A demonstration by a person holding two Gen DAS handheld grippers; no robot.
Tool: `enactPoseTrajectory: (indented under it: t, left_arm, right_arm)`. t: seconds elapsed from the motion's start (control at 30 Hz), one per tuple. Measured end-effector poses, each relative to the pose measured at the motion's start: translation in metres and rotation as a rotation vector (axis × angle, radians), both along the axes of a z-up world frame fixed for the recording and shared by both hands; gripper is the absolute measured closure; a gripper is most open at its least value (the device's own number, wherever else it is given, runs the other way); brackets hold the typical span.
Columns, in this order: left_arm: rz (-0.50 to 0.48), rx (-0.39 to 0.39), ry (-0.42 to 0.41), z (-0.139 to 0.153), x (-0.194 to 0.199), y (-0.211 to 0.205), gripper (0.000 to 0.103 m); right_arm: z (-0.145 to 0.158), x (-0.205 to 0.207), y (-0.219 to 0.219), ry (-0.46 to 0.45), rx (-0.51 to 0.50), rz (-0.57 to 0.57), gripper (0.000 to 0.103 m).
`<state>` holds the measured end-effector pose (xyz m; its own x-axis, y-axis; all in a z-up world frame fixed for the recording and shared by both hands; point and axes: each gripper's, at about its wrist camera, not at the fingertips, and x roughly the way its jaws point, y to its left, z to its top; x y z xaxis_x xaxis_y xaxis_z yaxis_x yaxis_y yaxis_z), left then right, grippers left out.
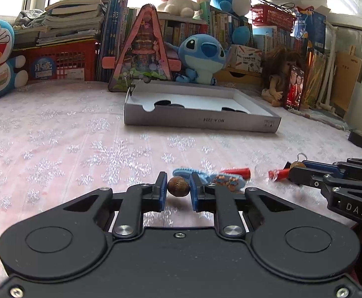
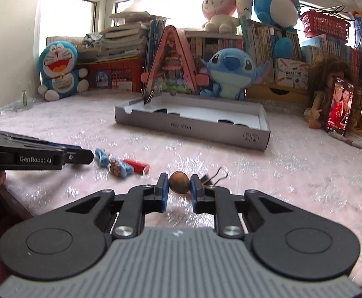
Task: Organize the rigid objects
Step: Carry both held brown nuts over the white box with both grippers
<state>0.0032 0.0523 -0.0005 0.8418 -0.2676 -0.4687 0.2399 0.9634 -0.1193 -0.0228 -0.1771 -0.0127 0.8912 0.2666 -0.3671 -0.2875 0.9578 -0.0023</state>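
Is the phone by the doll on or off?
On. The phone stands upright against the doll, screen lit with a figure in red.

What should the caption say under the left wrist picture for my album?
The left gripper holds a brown nut above the pink snowflake cloth, facing the gray box.

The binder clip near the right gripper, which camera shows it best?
The right wrist view: the binder clip lies just beyond the right gripper, its black body and wire loops both visible. The left wrist view shows only a wire loop above that gripper.
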Motion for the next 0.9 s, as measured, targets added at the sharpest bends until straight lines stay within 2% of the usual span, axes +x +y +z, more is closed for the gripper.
enactPoseTrajectory:
  t: [0.5, 0.9]
  left_arm:
    - [0.023, -0.009, -0.012, 0.02, 0.017, 0.001, 0.085]
    - [0.059, -0.05, 0.002, 0.05, 0.069, 0.008, 0.085]
  right_arm:
    - [0.014, 0.019, -0.023, 0.006, 0.037, -0.104, 0.081]
    - [0.038, 0.065, -0.058, 0.082, 0.143, -0.161, 0.081]
